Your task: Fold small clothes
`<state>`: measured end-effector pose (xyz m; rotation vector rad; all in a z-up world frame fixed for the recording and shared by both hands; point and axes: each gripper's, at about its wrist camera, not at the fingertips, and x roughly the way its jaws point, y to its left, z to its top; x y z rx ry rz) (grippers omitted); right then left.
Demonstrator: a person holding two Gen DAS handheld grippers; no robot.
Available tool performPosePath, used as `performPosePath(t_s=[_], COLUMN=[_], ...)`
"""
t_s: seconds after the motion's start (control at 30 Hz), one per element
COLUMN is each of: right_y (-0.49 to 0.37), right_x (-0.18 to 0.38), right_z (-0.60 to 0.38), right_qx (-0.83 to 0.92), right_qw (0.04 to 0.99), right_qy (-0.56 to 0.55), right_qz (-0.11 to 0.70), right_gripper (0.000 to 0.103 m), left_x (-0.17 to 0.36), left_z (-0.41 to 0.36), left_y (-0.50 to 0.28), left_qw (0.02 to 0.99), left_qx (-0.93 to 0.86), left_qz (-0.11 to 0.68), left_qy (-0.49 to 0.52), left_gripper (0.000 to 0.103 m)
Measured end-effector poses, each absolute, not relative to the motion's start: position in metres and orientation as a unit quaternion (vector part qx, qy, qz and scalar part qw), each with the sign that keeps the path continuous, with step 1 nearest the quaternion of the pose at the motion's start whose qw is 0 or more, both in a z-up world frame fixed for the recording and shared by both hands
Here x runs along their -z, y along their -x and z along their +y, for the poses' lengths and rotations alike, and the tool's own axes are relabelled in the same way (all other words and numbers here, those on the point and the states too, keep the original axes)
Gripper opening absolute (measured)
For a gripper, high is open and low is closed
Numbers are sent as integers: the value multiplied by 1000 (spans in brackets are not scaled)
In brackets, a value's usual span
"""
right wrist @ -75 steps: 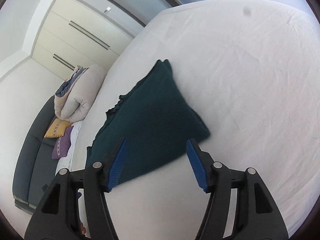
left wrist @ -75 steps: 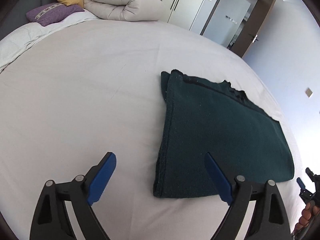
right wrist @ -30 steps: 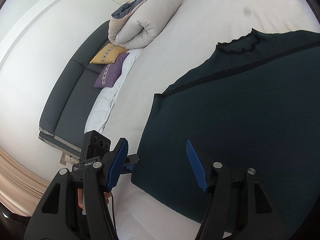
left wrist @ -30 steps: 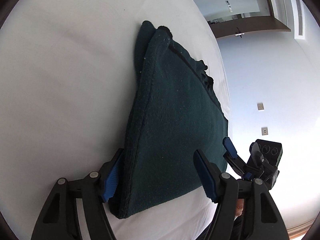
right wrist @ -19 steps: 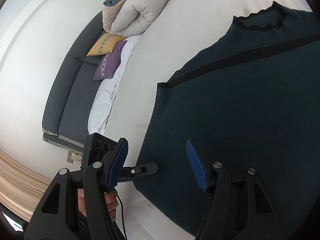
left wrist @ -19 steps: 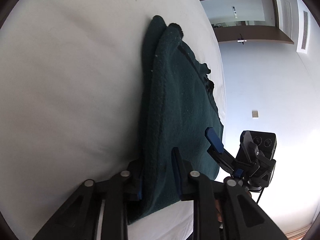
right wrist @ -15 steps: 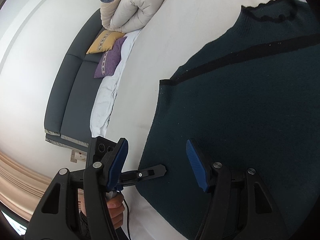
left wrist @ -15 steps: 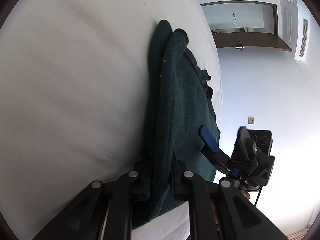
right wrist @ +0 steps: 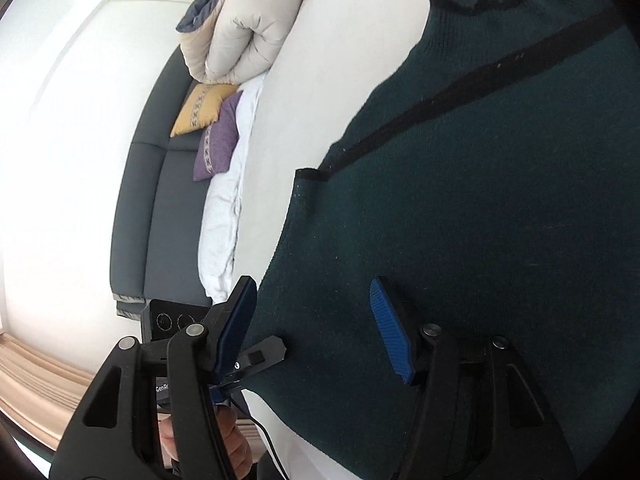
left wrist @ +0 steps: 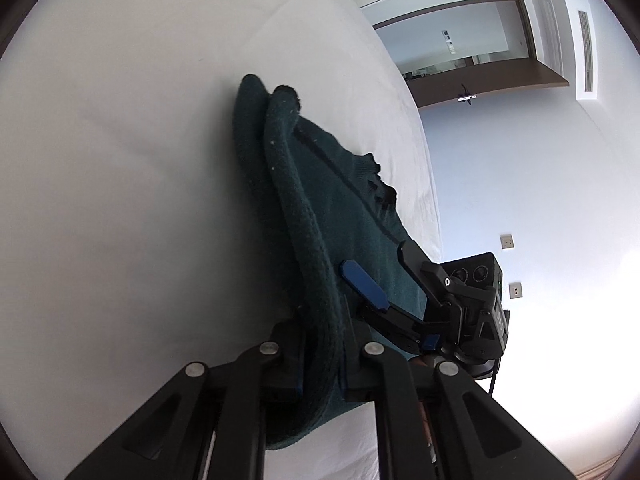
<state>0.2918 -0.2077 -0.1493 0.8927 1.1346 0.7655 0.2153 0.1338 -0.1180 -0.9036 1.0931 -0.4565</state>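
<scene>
Sweater: dark green knit, folded, lying on the bed with its near edge raised between the left gripper's pads; a black stripe and a wavy black collar trim run across it.
Left gripper: clenched on the sweater's thick rolled edge, its jaws having just been closing, with the fabric pinched between them.
Right gripper: jaws apart, hovering over the sweater's near corner; the blue ribbed pads seem clear of the cloth, though the angle makes contact hard to judge.
Hand: wrapped around the left tool's handle, seen low in the right wrist view beside a black cable.
Bed: white sheet, smooth with a few faint creases, rounded by the lens.
Duvet: puffy beige roll with a grey-blue lining, at the bed's far end.
Sofa: dark grey, flat cushions, alongside the bed.
Pillows: a yellow pillow and a purple pillow, both with patterned bands, on the sofa.
Room: pale walls, a brown-framed doorway, two wall sockets.
</scene>
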Motion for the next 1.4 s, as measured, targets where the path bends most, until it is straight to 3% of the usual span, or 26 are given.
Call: performPosePath(t_s=[0.3,0.47,0.73,0.77,0.9,1.4], right_y=[-285,-284,-288,-291,-303,-321], right_x=[121,117,139,140,142,87], right_z=[-315,-371,-422,-423,-425,-501], right_qx=[-352,-332,-257,-246,-209,-185], right_qw=[681,696,726,730,750,781], right_qy=[-459,-467,-430,-419,-369,-260], right_qz=[450,433,472,480,509,537], right_gripper=[59,60,60,56,17,13], left_x=[59,70,97,97,94,73], left_z=[14,-71,-157,-161,-168,-224], left_y=[-222,-219,-197,-194,-188,-169], left_qw=[784,782,789,792,799,794], left_qx=[240,260,254,251,249,305], left_qz=[499,523,542,540,533,513], left_qy=[280,217,136,131,125,111], left_gripper=[11,11,12,13,13,13])
